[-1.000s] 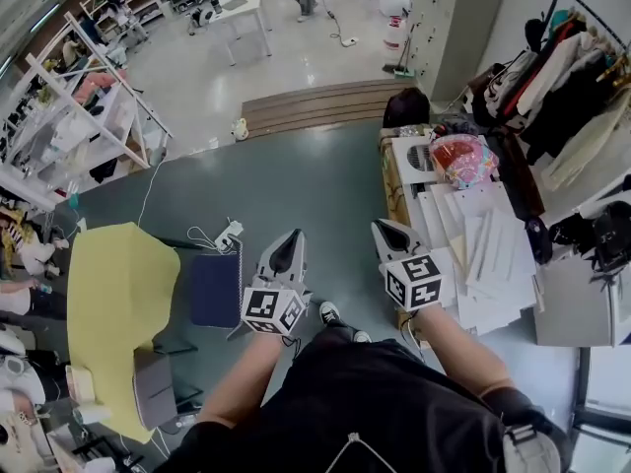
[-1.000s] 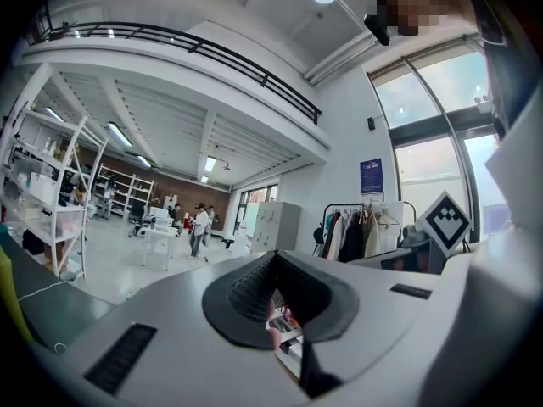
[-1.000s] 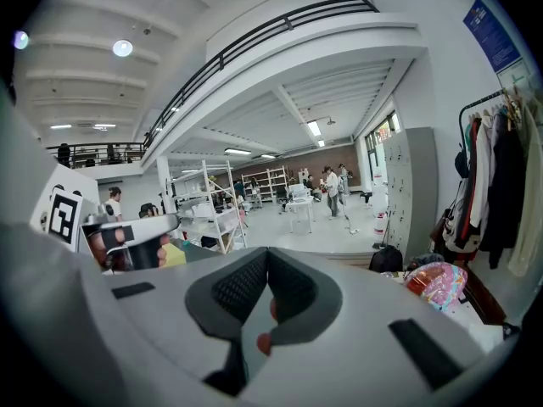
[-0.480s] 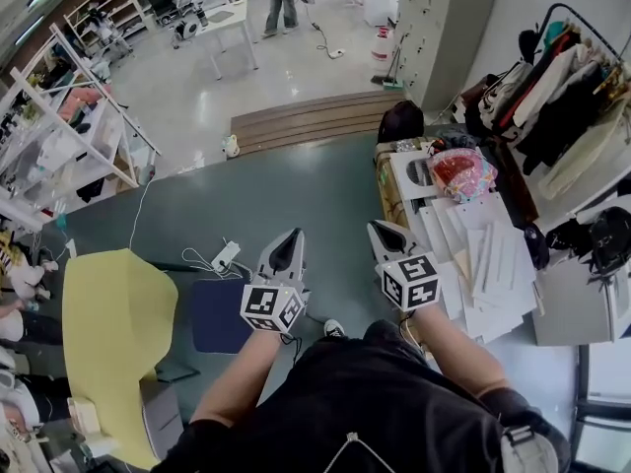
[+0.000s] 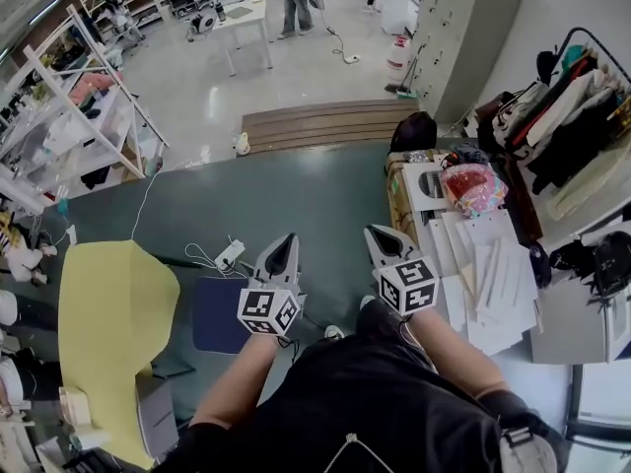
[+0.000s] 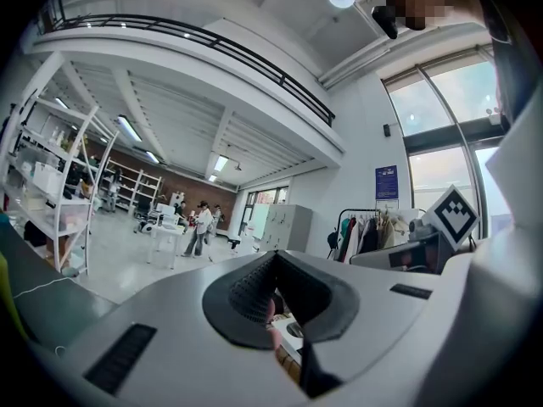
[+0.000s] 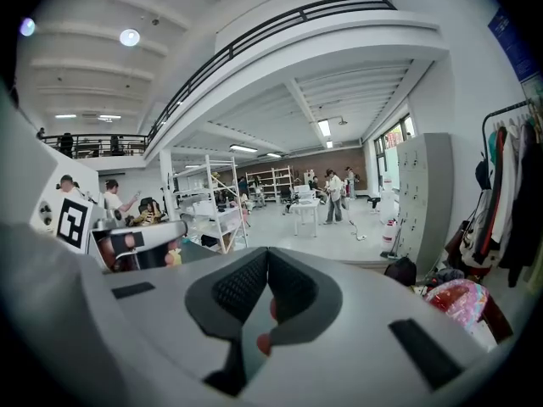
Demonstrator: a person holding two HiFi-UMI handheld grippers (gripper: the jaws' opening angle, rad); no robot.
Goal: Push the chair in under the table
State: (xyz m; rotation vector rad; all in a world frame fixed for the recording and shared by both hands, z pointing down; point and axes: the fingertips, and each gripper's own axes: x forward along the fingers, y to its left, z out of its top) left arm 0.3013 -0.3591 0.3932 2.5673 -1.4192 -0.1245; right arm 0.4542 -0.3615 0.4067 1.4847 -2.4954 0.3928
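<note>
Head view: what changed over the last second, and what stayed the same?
The person stepped forward: the blue chair, yellow table and wooden steps slid down the picture. Nothing was grasped or released. The left gripper and right gripper stayed shut, empty, held out ahead, clear of the chair.

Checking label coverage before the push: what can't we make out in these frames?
- Chair: head view only; right edge behind the left gripper; backrest and legs unclear from above.
- Yellow table: its own top hides the underside, so room beneath is unknown.
- Both gripper views: each gripper's body fills the lower frame, hiding the floor ahead.
</note>
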